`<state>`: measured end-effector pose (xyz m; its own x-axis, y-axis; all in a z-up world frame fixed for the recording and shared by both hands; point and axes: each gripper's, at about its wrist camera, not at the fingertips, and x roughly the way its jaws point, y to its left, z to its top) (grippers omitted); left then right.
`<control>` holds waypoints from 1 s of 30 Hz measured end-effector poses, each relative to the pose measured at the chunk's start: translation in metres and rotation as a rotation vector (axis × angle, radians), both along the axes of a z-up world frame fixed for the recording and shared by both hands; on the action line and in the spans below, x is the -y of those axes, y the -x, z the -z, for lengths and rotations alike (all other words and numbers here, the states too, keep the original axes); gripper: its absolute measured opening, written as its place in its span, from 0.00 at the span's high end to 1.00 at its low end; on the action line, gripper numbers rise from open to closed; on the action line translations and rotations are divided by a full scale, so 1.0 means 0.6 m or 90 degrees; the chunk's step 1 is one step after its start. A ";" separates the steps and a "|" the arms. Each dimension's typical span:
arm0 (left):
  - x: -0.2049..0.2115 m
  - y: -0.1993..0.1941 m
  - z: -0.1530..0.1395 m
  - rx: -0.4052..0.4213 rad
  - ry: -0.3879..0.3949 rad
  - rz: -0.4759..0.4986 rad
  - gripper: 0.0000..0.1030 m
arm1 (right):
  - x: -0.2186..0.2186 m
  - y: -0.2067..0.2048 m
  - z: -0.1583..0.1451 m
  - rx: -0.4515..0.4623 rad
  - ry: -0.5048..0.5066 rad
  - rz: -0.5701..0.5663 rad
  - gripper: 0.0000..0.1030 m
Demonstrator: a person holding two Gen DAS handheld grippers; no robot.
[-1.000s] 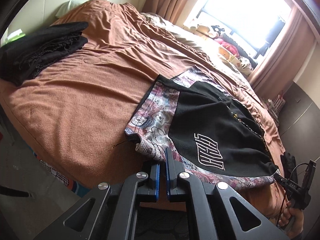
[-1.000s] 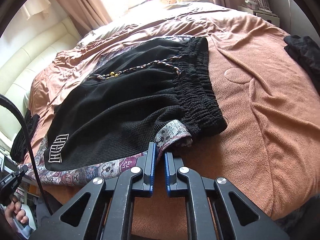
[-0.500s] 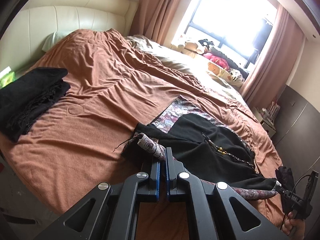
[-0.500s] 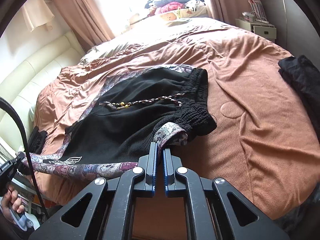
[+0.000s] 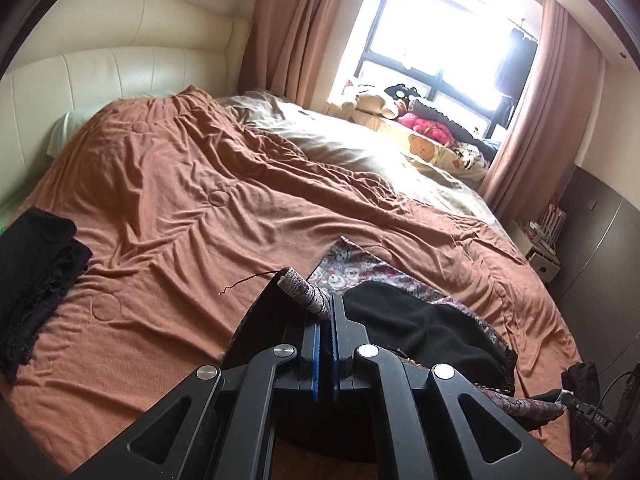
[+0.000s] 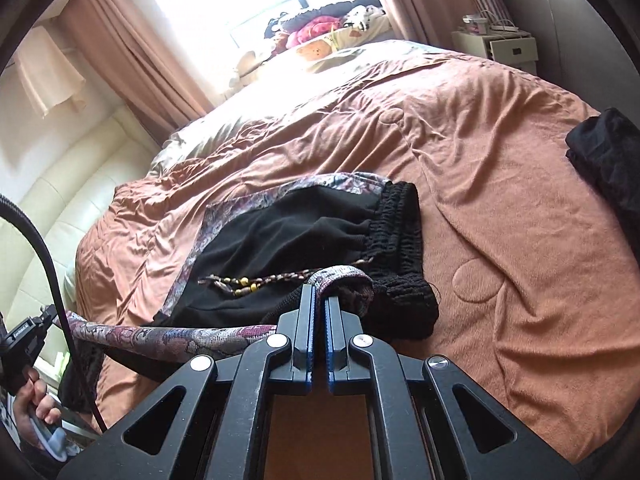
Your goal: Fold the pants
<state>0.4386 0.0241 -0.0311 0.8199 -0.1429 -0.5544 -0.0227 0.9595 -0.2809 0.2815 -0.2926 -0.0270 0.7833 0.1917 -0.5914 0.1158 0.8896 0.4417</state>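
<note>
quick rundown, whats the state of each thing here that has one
left gripper: shut on the patterned hem of the shorts
right gripper: shut on the patterned edge near the waistband
shorts: near edge lifted off the bed, far part lying on it
beaded drawstring: loose, lying on the black fabric
black clothes: folded, stacked on the bed
curtains: drawn open
brown bedspread: spread out, wrinkled

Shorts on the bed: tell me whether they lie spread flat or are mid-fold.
Mid-fold. The shorts are partly lifted: both near corners are pinched in the left gripper and right gripper, the near edge raised off the blanket.

Pants (image 6: 304, 236) on bed (image 6: 500, 208), mid.
</note>
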 end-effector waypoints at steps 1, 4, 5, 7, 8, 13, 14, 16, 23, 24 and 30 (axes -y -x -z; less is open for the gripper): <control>0.007 -0.016 -0.002 0.000 -0.006 0.001 0.96 | 0.002 -0.009 -0.001 0.001 0.002 0.004 0.99; 0.025 -0.066 -0.005 -0.004 -0.011 0.004 0.96 | 0.007 -0.038 0.002 0.000 0.000 0.013 0.99; 0.029 -0.081 -0.003 -0.007 -0.011 0.004 0.96 | 0.011 -0.047 0.004 -0.001 -0.005 0.016 0.99; 0.038 -0.114 0.002 -0.012 -0.014 0.004 0.96 | 0.017 -0.069 0.007 -0.003 -0.014 0.021 0.99; 0.043 -0.130 0.004 -0.014 -0.018 0.004 0.96 | 0.019 -0.083 0.008 -0.004 -0.015 0.023 0.99; 0.067 -0.212 0.017 -0.024 -0.033 0.007 0.96 | 0.024 -0.147 0.013 -0.009 -0.009 0.036 0.99; 0.070 -0.228 0.021 -0.026 -0.035 0.007 0.96 | 0.025 -0.161 0.016 -0.012 -0.010 0.040 0.99; 0.080 -0.262 0.028 -0.030 -0.041 0.009 0.96 | 0.027 -0.187 0.022 -0.016 -0.012 0.044 0.99; 0.120 -0.381 0.074 -0.045 -0.061 0.021 0.96 | 0.033 -0.283 0.050 -0.036 -0.005 0.075 0.99; 0.127 -0.397 0.082 -0.047 -0.067 0.024 0.96 | 0.034 -0.295 0.055 -0.040 -0.004 0.079 0.99; 0.162 -0.478 0.140 -0.066 -0.105 0.035 0.96 | 0.034 -0.368 0.072 -0.051 0.022 0.100 0.99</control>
